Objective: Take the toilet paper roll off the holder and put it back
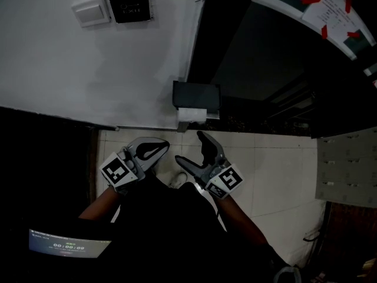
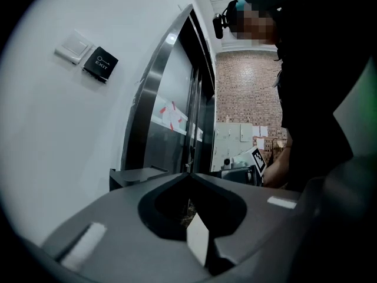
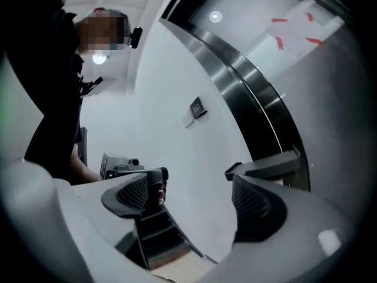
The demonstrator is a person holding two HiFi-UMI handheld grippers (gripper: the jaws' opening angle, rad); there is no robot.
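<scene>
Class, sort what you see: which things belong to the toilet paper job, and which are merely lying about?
Job: toilet paper roll; holder; left gripper; right gripper.
Lying about: light switch; EXIT button; red-taped notice; timer screen.

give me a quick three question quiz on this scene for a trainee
1. True or false: the toilet paper roll is off its holder.
2. Which gripper's jaws stand apart with nothing between them? A left, B right, C both.
3. What is fixed to the wall right beside the white switch?

Key
1. False: the roll sits in the holder on the wall.
2. B: the right gripper is open and empty; the left gripper is shut.
3. A black EXIT plate.
</scene>
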